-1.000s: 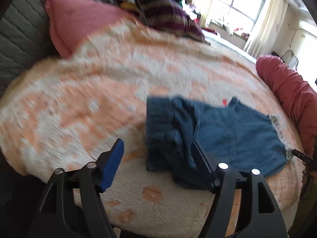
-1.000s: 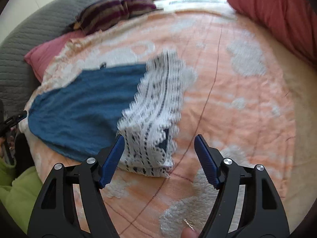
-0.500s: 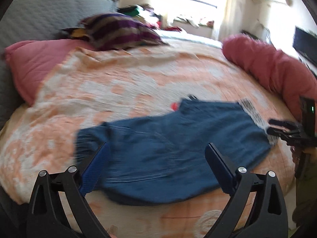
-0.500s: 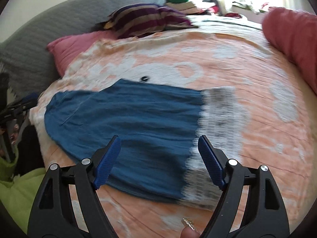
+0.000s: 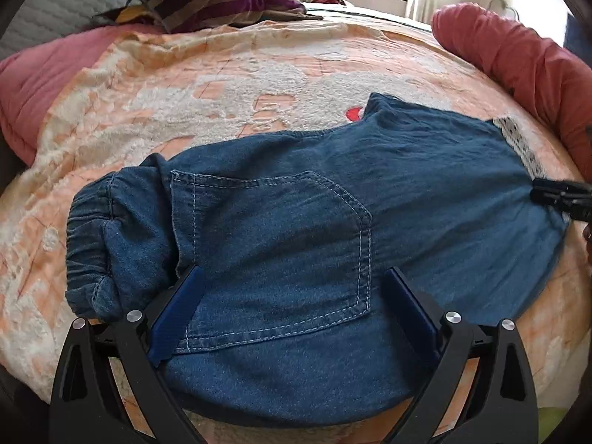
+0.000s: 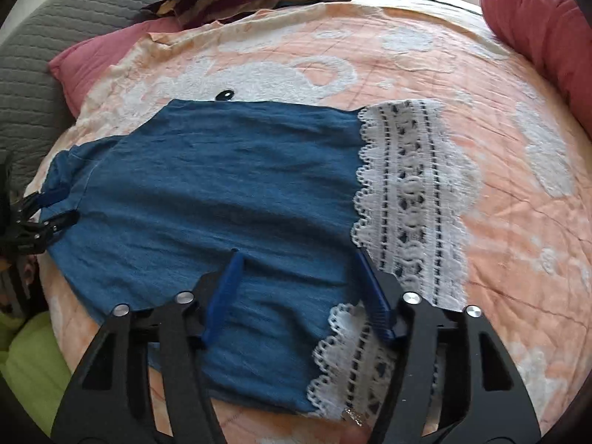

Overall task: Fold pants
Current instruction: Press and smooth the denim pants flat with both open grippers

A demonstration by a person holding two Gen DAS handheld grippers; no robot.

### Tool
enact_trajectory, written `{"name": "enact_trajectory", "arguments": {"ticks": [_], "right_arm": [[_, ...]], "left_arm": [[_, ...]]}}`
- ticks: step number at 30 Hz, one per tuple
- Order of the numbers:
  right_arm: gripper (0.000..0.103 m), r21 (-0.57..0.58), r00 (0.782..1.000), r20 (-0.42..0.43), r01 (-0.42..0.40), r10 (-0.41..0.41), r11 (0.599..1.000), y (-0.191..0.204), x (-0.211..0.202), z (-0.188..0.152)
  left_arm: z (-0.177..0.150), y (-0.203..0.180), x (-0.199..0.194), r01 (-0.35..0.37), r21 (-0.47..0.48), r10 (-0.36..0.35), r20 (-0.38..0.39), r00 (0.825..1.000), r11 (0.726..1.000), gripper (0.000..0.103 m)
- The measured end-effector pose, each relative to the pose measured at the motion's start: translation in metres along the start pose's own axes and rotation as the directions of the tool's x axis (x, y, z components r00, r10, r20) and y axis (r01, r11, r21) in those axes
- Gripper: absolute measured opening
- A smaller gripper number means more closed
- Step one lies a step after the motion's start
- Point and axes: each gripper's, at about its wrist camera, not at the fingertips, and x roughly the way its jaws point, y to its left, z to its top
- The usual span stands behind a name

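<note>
- Two grippers over denim pants (image 5: 370, 199), which lie flat on the peach blanket (image 5: 222, 85).
- Left gripper (image 5: 292, 296): jaws wide, released, straddling the back pocket (image 5: 273, 244) near the waistband.
- Right gripper (image 6: 299, 281): jaws closing, denim between the pads by the lace hem (image 6: 407, 185); no pinch seen.

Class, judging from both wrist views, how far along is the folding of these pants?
Done: the denim pants lie spread on the orange blanket, seemingly doubled leg over leg. In hand: the left gripper hangs wide open over the back pocket; the right gripper is closing over the lace hem. Left: folding hem to waistband.
</note>
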Motion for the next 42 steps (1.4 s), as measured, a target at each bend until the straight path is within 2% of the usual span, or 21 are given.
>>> {"name": "enact_trajectory", "arguments": {"ticks": [2,4,7,10,12,15,17,19,22,24,26,28,31,34,38,42], "right_arm": [[0.054,-0.034,0.999,0.001,0.034,-0.034,0.999,0.007,0.0,-0.001],[0.062,-0.051,0.999,0.012,0.036,-0.036,0.998,0.014,-0.005,0.0],[0.068,-0.092,0.996,0.093,0.002,0.006,0.996,0.03,-0.023,0.012],[0.072,-0.13,0.993,0.115,-0.009,0.024,0.992,0.045,-0.024,0.033],[0.072,-0.16,0.993,0.112,-0.015,0.033,0.987,0.06,-0.015,0.053],[0.072,-0.21,0.994,0.096,-0.038,0.06,0.977,0.087,0.006,0.079],[0.072,-0.237,0.994,0.066,-0.064,0.082,0.969,0.104,0.027,0.096],[0.072,-0.253,0.996,0.039,-0.064,0.076,0.965,0.117,0.048,0.11],[0.072,-0.261,0.999,-0.009,-0.047,0.046,0.964,0.127,0.076,0.12],[0.072,-0.253,0.998,-0.051,0.025,-0.039,0.967,0.122,0.094,0.118],[0.077,-0.212,0.995,-0.076,0.043,-0.06,0.976,0.108,0.104,0.115],[0.079,-0.159,0.996,-0.074,0.033,-0.046,0.987,0.094,0.102,0.113],[0.081,-0.117,0.995,-0.063,0.065,-0.073,0.991,0.081,0.099,0.113],[0.081,-0.119,0.996,-0.054,0.068,-0.075,0.99,0.083,0.097,0.113],[0.081,-0.125,0.998,0.044,0.053,-0.048,0.991,0.094,0.062,0.112],[0.085,-0.145,0.993,0.105,0.076,-0.061,0.987,0.103,0.028,0.102]], "left_arm": [[-0.002,-0.001,-0.001,0.001,-0.001,-0.001,0.009,1.0,1.0,0.097],[0.0,0.003,-0.008,0.028,-0.028,-0.028,0.015,1.0,0.999,0.096],[0.009,0.006,-0.028,0.098,-0.069,-0.093,0.068,0.993,0.993,0.097],[0.027,0.009,-0.037,0.098,-0.075,-0.09,0.11,0.99,0.992,0.097],[0.042,0.011,-0.03,0.083,-0.095,-0.074,0.096,0.993,0.992,0.097],[0.063,0.012,-0.013,0.132,-0.134,-0.125,0.064,0.99,0.982,0.097],[0.074,0.007,0.004,0.141,-0.145,-0.138,0.031,0.99,0.979,0.097],[0.081,0.001,0.017,0.119,-0.125,-0.119,0.011,0.993,0.985,0.097],[0.083,-0.004,0.042,0.036,-0.09,-0.04,-0.043,0.998,0.995,0.097],[0.08,0.001,0.056,0.013,-0.096,-0.02,-0.072,0.997,0.995,0.097],[0.076,0.006,0.063,0.012,-0.093,-0.019,-0.075,0.997,0.996,0.098],[0.073,0.011,0.065,0.036,-0.097,-0.041,-0.054,0.998,0.995,0.098],[0.071,0.014,0.064,0.052,-0.101,-0.056,-0.037,0.998,0.994,0.098],[0.07,0.017,0.063,0.073,-0.115,-0.076,-0.019,0.997,0.991,0.097],[0.072,0.014,0.057,0.092,-0.107,-0.093,-0.007,0.996,0.99,0.098],[0.071,0.014,0.04,0.131,-0.128,-0.129,0.03,0.991,0.983,0.098]]}}
